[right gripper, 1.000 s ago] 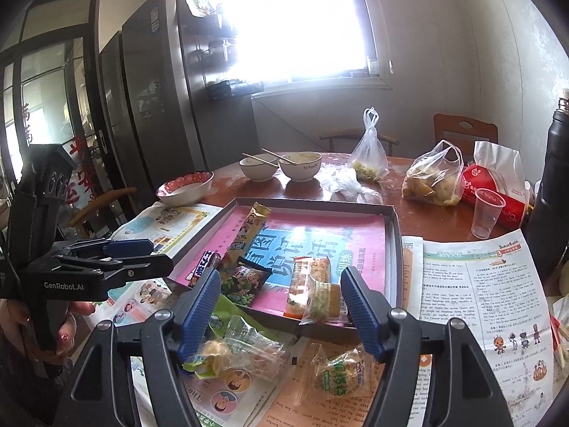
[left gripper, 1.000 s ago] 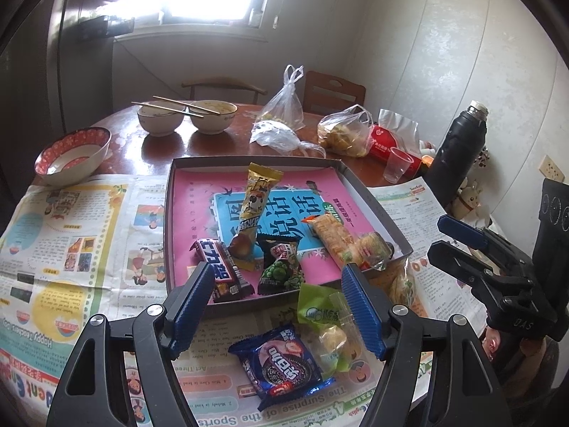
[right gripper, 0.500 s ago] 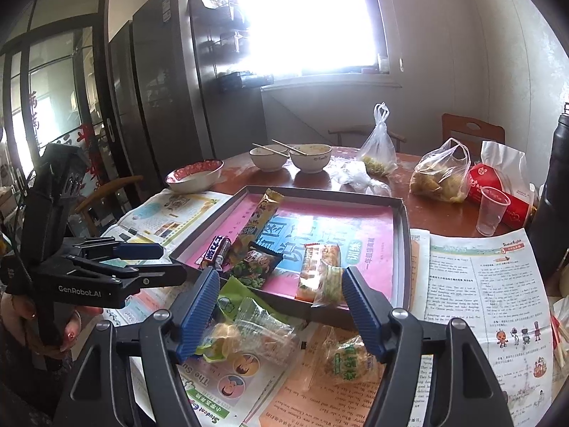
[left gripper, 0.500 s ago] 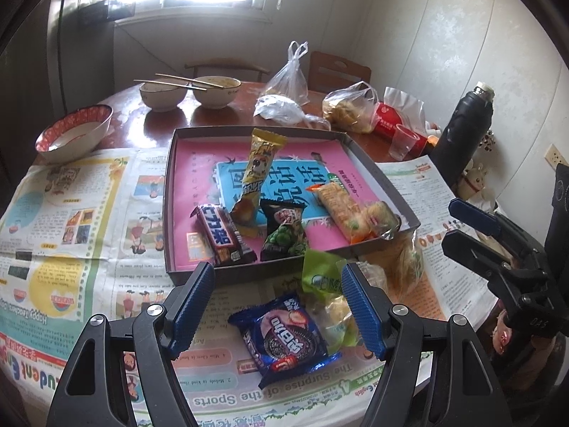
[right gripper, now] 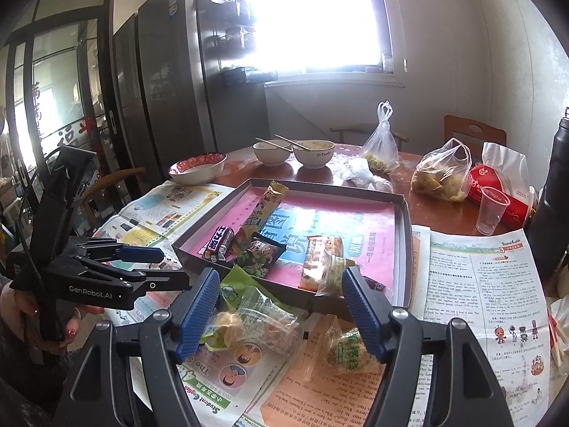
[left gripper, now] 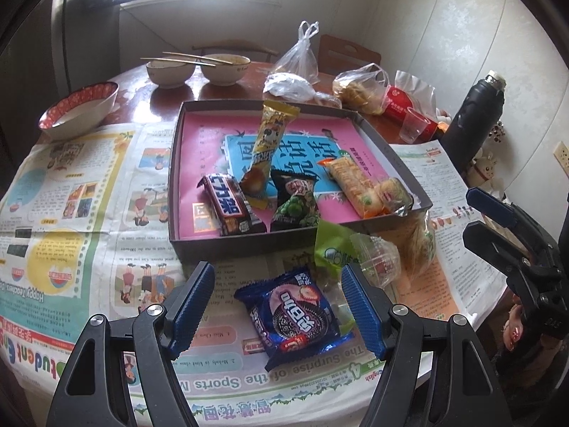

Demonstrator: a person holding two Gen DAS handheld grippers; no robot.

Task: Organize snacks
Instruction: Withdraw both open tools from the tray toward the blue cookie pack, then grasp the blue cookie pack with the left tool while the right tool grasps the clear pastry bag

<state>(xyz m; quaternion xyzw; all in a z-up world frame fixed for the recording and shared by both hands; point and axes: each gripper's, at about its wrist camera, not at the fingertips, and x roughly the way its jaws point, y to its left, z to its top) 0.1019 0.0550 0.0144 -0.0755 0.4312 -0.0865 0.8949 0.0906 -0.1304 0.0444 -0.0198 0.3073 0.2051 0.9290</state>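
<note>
A grey tray (left gripper: 173, 192) with a pink and blue lining holds a Snickers bar (left gripper: 231, 206), a yellow bar (left gripper: 268, 142), a green pea pack (left gripper: 293, 203) and an orange cracker pack (left gripper: 352, 181). On the newspaper in front of it lies a blue Oreo pack (left gripper: 295, 316). My left gripper (left gripper: 277, 306) hovers open over this pack, one finger on each side, pads clear of it. My right gripper (right gripper: 281, 311) is open above a green-and-clear pack (right gripper: 249, 313). A clear pack with a green label (right gripper: 348, 348) lies beside it.
Newspaper (left gripper: 71, 185) covers the near half of the round wooden table. Behind the tray are a red-rimmed bowl (left gripper: 80, 108), two bowls with chopsticks (left gripper: 199, 67), plastic bags (left gripper: 359, 87), a plastic cup (left gripper: 414, 124) and a black flask (left gripper: 473, 114). A tall fridge (right gripper: 170, 82) stands at the left.
The left gripper has sunk and tipped down toward the Oreo pack, which now lies between its fingers. The right gripper has hardly moved.
</note>
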